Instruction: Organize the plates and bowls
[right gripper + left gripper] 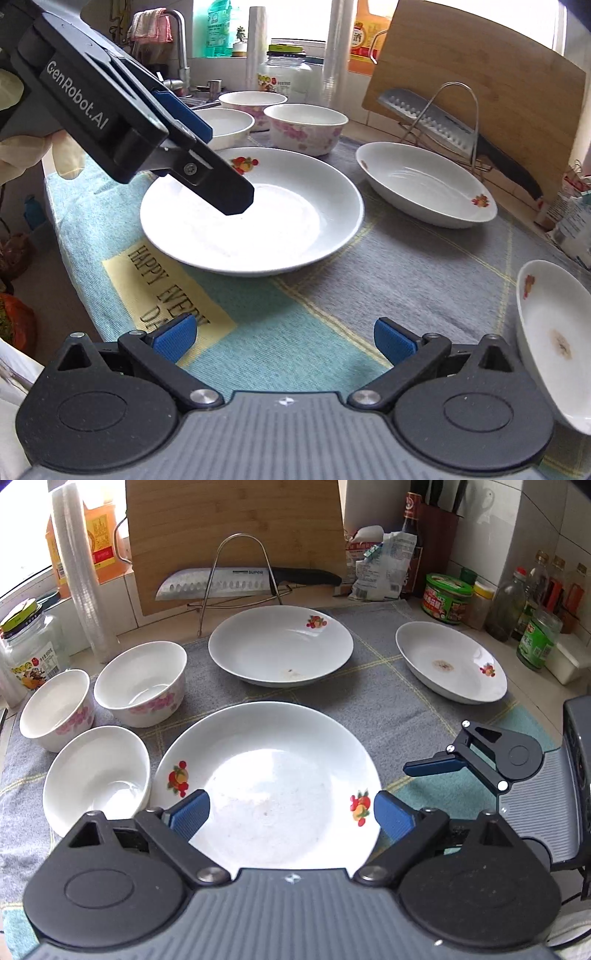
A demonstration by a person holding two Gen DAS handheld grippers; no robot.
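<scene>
Left gripper (291, 812) held with jaws wide, blue pads (190, 812) apart over the near plate (273, 782), nothing pinched; whether the pads touched the plate could not be told. Right gripper (284, 339) likewise spread wide and empty, poised above the towel (332, 280), just beside the left one. Gloved hand (22, 147) seen behind the left gripper in the right wrist view.

Near plate lay flat on the towel at the front edge, fruit prints on its rim. Just left of it, a plain white bowl (96, 779), upright. Behind that, two floral bowls (142, 683), side by side and close to touching. Further back at centre, a second plate (280, 644), a small brown mark inside. Off to the right, well apart, a third plate (450, 661), stained at its middle.

Beyond the towel, a wire rack (236, 572) with a knife (236, 581) lying across it, in front of a leaning wooden cutting board (236, 517). Jars and bottles (532, 602) crowded along the tiled wall at right; a glass jar (29, 650) and an oil bottle (96, 542) at far left.
</scene>
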